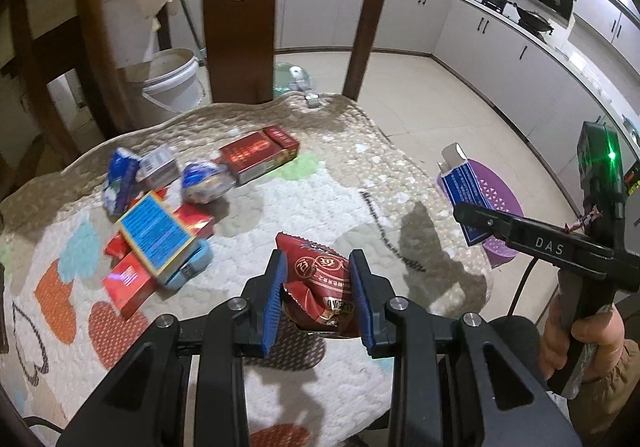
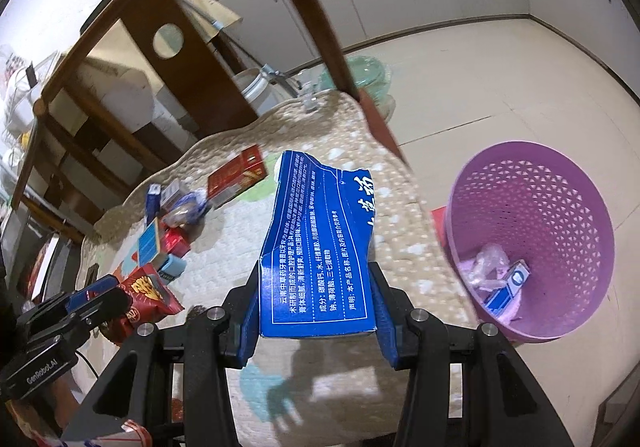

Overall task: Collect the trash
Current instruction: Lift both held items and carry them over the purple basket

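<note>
Kitchen floor with purple basket [image 2: 532, 243], left gripper [image 1: 316, 299] clamping red snack wrapper [image 1: 320, 279], right gripper [image 2: 316, 311] clamping blue box [image 2: 320, 243]

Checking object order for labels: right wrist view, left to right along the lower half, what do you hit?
left gripper → red snack bag → blue carton clamped in the right gripper → purple basket on the floor.

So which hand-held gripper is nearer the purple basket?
Right. The right hand-held gripper, holding the blue box, is beside the purple basket; the left hand-held gripper is farther back over the table.
</note>
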Motion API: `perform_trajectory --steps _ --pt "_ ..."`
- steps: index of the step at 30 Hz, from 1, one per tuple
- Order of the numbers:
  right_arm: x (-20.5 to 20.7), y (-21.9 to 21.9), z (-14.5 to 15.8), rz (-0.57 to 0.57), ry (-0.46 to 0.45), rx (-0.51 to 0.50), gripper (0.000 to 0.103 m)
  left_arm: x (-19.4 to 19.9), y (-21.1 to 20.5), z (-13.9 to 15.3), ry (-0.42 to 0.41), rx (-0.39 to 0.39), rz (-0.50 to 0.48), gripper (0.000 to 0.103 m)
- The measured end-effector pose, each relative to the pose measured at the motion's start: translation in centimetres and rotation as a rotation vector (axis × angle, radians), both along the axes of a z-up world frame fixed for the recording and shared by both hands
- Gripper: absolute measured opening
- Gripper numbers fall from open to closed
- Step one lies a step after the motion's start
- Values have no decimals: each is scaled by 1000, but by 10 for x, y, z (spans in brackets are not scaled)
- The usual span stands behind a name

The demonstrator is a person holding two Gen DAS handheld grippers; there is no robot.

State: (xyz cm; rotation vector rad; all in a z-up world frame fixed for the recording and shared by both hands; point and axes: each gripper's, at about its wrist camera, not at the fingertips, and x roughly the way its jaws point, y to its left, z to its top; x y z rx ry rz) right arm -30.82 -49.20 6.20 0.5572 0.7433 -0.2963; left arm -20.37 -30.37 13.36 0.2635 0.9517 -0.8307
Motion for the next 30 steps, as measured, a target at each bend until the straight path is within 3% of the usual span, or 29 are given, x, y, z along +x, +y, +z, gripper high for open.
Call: perform_trajectory --steps 18,30 --pt "-71 -90 -13 -202 -17 45 51 -26 -133 5 15 -26 -185 31" --pt "-88 -142 -50 -280 1 92 51 -36 -235 -29 155 -13 -269 31"
